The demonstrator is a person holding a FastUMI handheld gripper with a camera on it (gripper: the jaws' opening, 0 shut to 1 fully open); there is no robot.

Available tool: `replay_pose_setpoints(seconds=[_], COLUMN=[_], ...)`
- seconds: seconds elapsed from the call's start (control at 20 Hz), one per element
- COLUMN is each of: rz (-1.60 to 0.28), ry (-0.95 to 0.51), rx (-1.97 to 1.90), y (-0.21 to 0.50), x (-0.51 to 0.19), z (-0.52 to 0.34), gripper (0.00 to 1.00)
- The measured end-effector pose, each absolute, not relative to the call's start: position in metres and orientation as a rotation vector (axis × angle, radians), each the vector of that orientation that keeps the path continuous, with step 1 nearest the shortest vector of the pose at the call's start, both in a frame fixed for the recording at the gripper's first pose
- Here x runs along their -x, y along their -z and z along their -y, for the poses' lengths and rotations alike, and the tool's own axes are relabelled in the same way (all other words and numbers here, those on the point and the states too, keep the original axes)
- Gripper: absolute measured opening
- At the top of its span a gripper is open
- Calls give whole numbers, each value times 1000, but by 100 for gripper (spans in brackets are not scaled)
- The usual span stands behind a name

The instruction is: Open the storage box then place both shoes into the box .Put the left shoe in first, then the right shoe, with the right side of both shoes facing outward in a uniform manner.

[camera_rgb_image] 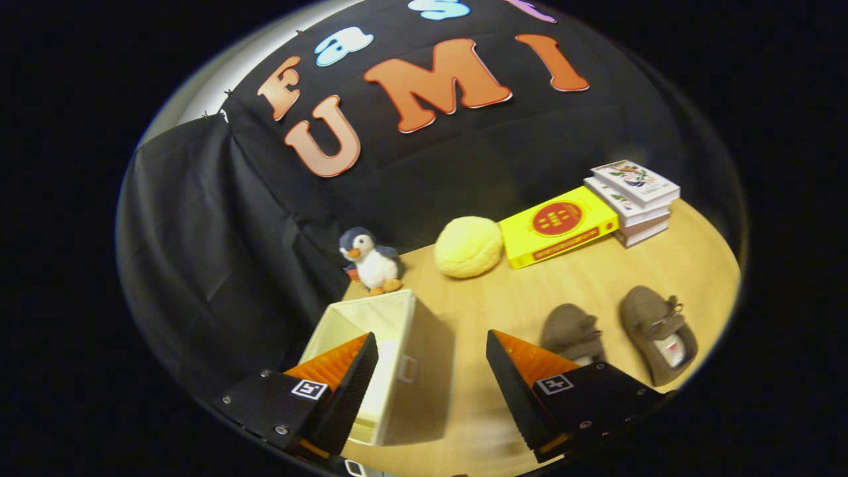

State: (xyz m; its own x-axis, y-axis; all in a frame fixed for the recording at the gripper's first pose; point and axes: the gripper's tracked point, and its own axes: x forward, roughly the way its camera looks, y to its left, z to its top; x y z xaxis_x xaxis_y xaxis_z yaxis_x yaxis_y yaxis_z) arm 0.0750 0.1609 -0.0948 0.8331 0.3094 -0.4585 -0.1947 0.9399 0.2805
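A cream fabric storage box stands open on the wooden table, partly behind my left finger and reaching into the gap between the fingers. Two brown shoes lie to the right of it. One shoe sits just beyond my right finger, which partly covers it. The other shoe lies further right, its opening facing up. My gripper hangs above the table, open, with nothing held between its fingers.
Beyond the box stand a plush penguin and a yellow round cushion. A yellow book and a stack of books lie at the back right. Black cloth walls close off the back and left.
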Motion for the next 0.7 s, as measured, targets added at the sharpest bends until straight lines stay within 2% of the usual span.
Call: replay_pose_setpoints(seconds=[0.3, 0.45, 0.7], rz=[-493, -490, -507], ry=[-37, -7, -37], rx=[1, 61, 130], y=[126, 144, 177], x=[-79, -78, -80], z=[-38, -20, -33], gripper=[98, 99, 97])
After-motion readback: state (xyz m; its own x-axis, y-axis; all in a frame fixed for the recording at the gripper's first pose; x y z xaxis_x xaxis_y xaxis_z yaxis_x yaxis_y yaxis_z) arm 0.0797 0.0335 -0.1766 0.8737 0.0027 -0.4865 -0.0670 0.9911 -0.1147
